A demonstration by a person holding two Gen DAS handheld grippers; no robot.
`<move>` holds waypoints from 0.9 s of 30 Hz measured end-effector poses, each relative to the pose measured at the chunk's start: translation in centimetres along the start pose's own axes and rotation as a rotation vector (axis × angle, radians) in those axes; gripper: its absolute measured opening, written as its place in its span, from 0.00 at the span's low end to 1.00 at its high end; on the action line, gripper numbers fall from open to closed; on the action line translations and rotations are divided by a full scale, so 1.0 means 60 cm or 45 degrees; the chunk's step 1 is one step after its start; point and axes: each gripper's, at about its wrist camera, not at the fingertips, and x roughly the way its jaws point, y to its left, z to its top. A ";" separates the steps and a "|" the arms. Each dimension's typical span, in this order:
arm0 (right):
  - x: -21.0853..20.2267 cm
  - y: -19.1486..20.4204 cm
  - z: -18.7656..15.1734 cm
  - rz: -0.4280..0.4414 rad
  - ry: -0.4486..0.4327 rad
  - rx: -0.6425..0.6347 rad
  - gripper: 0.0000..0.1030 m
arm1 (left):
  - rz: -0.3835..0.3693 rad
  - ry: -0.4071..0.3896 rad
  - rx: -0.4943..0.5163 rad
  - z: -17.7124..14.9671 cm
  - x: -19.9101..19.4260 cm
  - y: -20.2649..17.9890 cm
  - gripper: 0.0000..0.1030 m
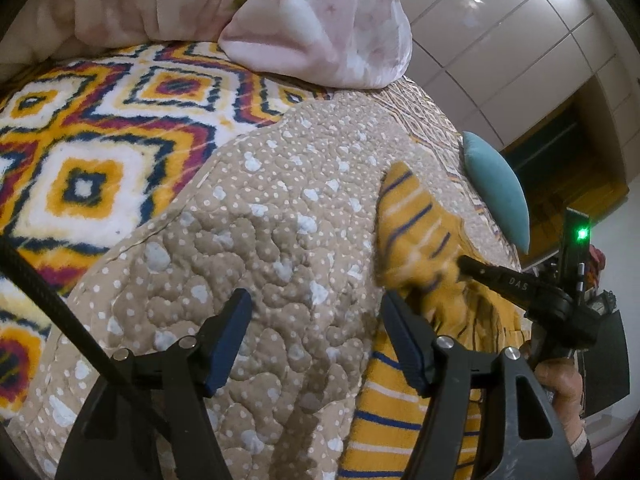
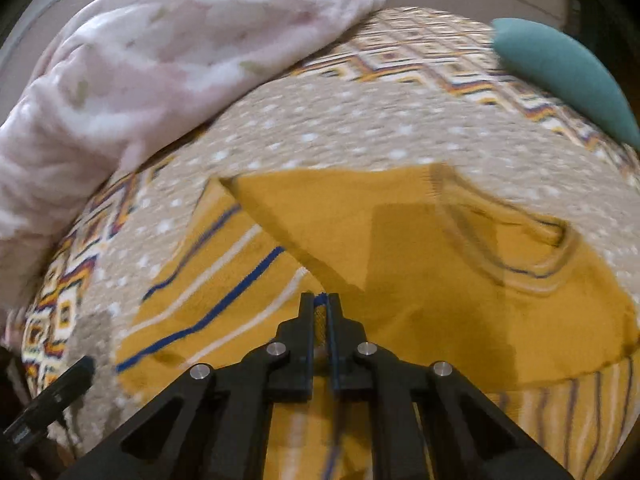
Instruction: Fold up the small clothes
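A small mustard-yellow striped shirt (image 2: 420, 248) lies on a beige dotted quilt (image 2: 360, 132), its striped sleeve spread to the left and the neck hole at the right. My right gripper (image 2: 321, 300) is shut on the shirt's fabric at a blue stripe. In the left wrist view the shirt (image 1: 416, 232) lies at the right, with the right gripper (image 1: 464, 262) pinching it. My left gripper (image 1: 316, 312) is open and empty above the quilt (image 1: 260, 220), just left of the shirt's edge.
A bright diamond-patterned blanket (image 1: 80, 152) covers the bed to the left. A pink floral duvet (image 2: 140, 52) is heaped at the far side. A teal cushion (image 2: 560, 68) lies at the far right. A glossy wardrobe (image 1: 500, 20) stands beyond the bed.
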 end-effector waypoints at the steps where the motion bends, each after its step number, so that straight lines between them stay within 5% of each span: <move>1: 0.001 -0.005 0.002 -0.033 -0.005 0.016 0.06 | 0.001 -0.001 0.000 0.000 0.001 0.000 0.65; 5: 0.018 -0.023 -0.006 -0.192 0.031 0.043 0.08 | 0.028 -0.003 0.029 -0.003 0.005 -0.007 0.66; 9: -0.010 -0.027 -0.006 -0.156 -0.006 0.064 0.30 | 0.058 -0.009 0.071 -0.007 0.005 -0.015 0.67; 15: -0.098 -0.033 -0.043 -0.013 -0.069 0.091 0.42 | 0.050 -0.023 0.048 -0.008 -0.003 -0.010 0.67; 21: -0.125 0.073 -0.109 0.095 -0.065 -0.218 0.62 | 0.028 -0.056 -0.048 -0.003 -0.019 0.010 0.67; 27: -0.054 0.181 -0.160 -0.181 -0.113 -0.554 0.61 | 0.054 -0.063 -0.023 -0.006 -0.019 0.009 0.67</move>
